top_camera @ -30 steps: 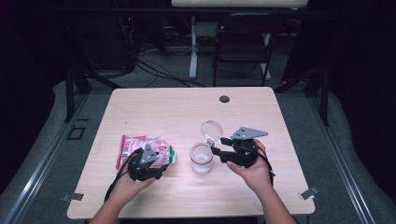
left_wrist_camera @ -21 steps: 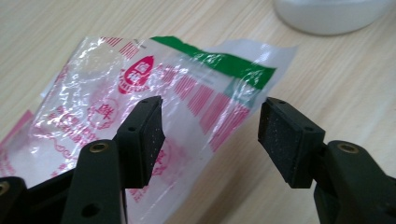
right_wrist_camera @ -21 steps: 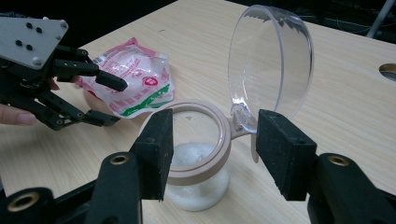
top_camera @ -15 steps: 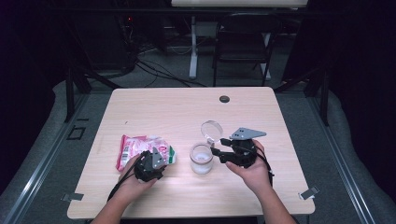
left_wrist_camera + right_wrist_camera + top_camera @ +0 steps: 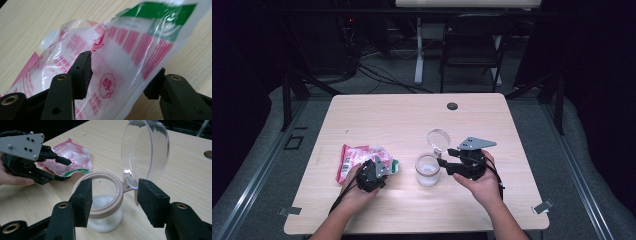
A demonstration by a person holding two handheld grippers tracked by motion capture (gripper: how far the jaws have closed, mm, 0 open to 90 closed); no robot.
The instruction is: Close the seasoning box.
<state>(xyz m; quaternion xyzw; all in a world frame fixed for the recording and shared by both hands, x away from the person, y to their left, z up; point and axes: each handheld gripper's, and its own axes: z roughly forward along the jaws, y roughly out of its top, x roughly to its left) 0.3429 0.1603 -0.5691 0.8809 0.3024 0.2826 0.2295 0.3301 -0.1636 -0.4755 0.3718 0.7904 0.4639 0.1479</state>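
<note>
The bag (image 5: 362,161), a crinkled pink, white and green plastic pouch, lies on the near left part of the table (image 5: 402,115), well left of the jar (image 5: 428,170). The left gripper (image 5: 117,75) straddles one edge of the bag; its jaws have just been closing, with the plastic between them, but the pads do not visibly press it yet, so I judge the grip unfinished. To do this step well: close squarely on a doubled fold of film rather than a single slippery layer, and lift only once the pads bite, keeping the opening upward so nothing spills. The right gripper (image 5: 112,195) stands with jaws apart on either side of the jar's beige rim, not touching it; the clear hinged lid (image 5: 145,150) stands open behind. The left gripper view shows the printing and how the film bulges between the pads, which the hand hides in the high view. The right gripper view shows white grains in the jar bottom; from above that is only a pale blur.
</note>
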